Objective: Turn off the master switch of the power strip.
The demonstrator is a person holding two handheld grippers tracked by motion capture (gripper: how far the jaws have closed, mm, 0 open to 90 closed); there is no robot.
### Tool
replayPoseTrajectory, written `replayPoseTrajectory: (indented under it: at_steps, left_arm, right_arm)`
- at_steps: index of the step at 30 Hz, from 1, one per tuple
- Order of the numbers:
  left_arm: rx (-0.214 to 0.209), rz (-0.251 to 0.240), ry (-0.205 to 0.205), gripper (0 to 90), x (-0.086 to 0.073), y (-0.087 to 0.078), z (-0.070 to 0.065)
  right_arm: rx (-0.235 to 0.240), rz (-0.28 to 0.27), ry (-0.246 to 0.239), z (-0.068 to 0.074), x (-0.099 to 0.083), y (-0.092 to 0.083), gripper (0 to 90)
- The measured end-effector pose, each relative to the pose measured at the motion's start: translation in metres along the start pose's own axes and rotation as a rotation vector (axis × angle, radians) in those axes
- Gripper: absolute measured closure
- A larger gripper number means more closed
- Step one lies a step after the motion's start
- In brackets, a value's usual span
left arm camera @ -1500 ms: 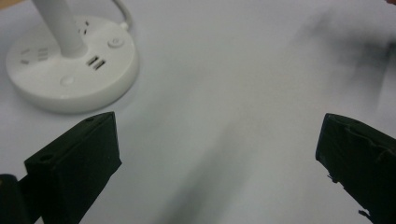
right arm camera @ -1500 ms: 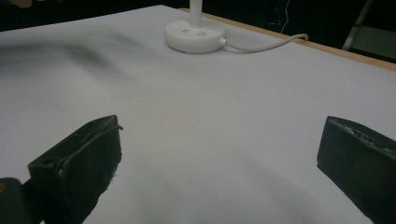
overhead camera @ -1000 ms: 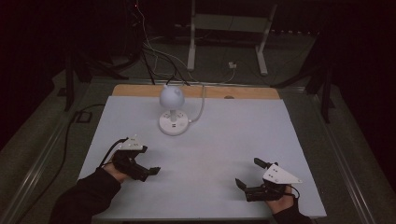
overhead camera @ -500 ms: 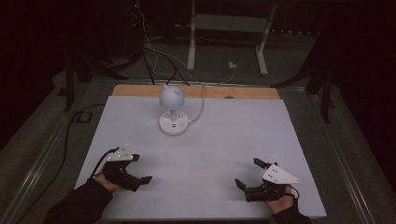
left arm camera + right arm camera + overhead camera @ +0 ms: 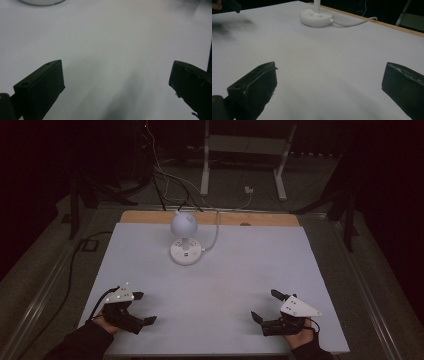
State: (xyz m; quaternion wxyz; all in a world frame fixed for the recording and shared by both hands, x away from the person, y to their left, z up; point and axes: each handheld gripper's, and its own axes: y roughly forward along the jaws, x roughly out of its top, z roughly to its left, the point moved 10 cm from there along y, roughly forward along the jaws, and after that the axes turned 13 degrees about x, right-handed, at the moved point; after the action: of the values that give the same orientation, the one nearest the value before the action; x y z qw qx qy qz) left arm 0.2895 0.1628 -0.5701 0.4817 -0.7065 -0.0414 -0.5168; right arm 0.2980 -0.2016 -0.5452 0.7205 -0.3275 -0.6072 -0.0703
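I'm holding both black two-jaw grippers, left [image 5: 141,308] and right [image 5: 265,305], wide open and gripping nothing at the near edge of the white tabletop [image 5: 240,265], with the small round-headed white desk lamp [image 5: 185,239] sitting well apart near the far edge.

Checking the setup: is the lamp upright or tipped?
Upright: the lamp stands on its round base, stem vertical, globe head on top.
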Motion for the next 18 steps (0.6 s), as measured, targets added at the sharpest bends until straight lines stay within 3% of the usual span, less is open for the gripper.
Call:
replayPoseTrajectory:
  at_steps: [7, 18]
  left_arm:
    - [0.003, -0.015, -0.024, 0.5, -0.0083, 0.0019, 0.0021]
    - [-0.004, -0.026, -0.011, 0.5, -0.006, 0.004, 0.0]
  right_arm:
    - [0.005, 0.005, 0.0, 0.0006, -0.001, 0.0012, 0.0]
    - [0.009, 0.01, -0.002, 0.0009, -0.0018, 0.0024, 0.0]
